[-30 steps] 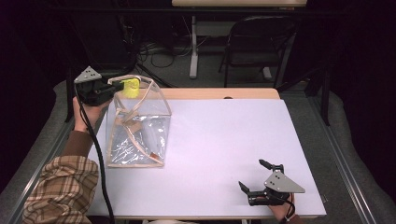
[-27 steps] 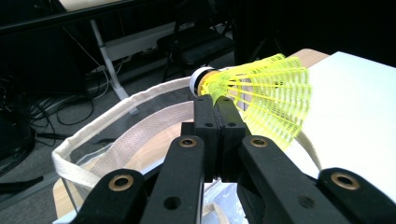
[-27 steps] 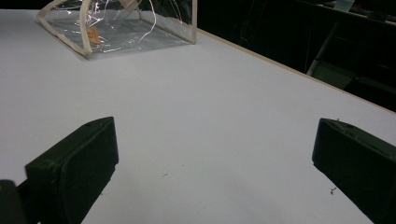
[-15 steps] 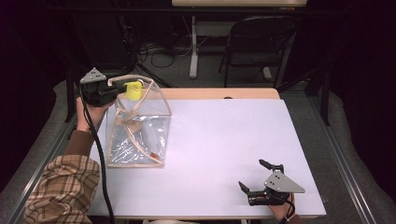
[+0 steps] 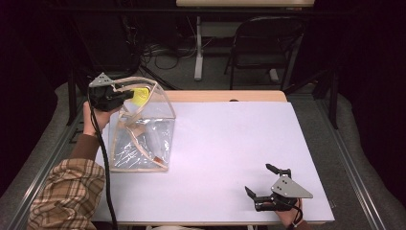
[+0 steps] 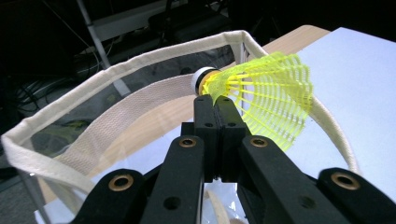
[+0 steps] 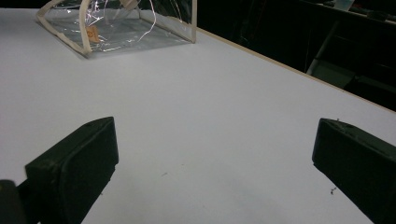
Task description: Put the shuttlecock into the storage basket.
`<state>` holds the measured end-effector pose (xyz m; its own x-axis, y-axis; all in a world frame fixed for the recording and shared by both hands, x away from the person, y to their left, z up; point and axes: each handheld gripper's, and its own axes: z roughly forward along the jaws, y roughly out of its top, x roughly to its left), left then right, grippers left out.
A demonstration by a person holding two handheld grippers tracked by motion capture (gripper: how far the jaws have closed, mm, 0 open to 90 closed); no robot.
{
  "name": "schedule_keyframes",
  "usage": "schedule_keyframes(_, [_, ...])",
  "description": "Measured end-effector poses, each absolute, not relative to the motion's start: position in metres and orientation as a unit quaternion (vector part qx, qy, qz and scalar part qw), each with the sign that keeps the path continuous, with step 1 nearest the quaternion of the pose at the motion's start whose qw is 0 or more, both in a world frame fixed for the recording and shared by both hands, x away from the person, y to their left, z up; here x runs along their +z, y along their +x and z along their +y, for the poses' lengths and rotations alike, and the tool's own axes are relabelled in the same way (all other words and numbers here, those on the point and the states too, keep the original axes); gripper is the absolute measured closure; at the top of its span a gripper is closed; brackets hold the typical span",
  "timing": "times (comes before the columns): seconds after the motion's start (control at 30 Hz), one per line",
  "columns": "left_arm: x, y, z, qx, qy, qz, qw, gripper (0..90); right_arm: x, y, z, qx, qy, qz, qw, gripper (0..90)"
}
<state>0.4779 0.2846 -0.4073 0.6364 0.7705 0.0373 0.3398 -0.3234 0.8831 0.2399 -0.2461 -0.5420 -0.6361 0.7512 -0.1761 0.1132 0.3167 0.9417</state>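
Nearest the person, the right tool (image 5: 263, 188) rests on the front right of the bench (image 5: 230, 143), jaws spread wide with nothing between them; in the right gripper view only bare white surface lies in the gap. It sits well apart from the work, judged to be parked so that it stays clear of the other hand's path.

Farther in, at the left of the bench, stands a clear bag (image 5: 141, 139) with cream webbing trim, its mouth facing up. Its walls keep their shape, so the opening stays wide without a second grip, which likely explains why the right tool is idle. A few small items lie in the bottom; what they are cannot be told.

At the far rim of the bag, the left tool (image 5: 128, 94) is clamped tight on a yellow shuttlecock (image 6: 261, 95). The left gripper view shows the jaws pinching the mesh skirt close to the cork, with the white-banded cork pointing away and the skirt fanning to the right. The shuttlecock hangs above the open mouth, just inside the webbing rim (image 6: 116, 70), not yet lowered in. Gripping near the cork keeps the light skirt from crushing and lets the weighted end lead on release.
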Motion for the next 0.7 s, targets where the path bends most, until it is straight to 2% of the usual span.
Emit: schedule_keyframes(0.7, [-0.418, 0.49, 0.273, 0.216, 0.8, 0.354, 0.434, 89.5, -0.542, 0.24, -0.246, 0.507, 0.288, 0.75, 0.313, 0.0])
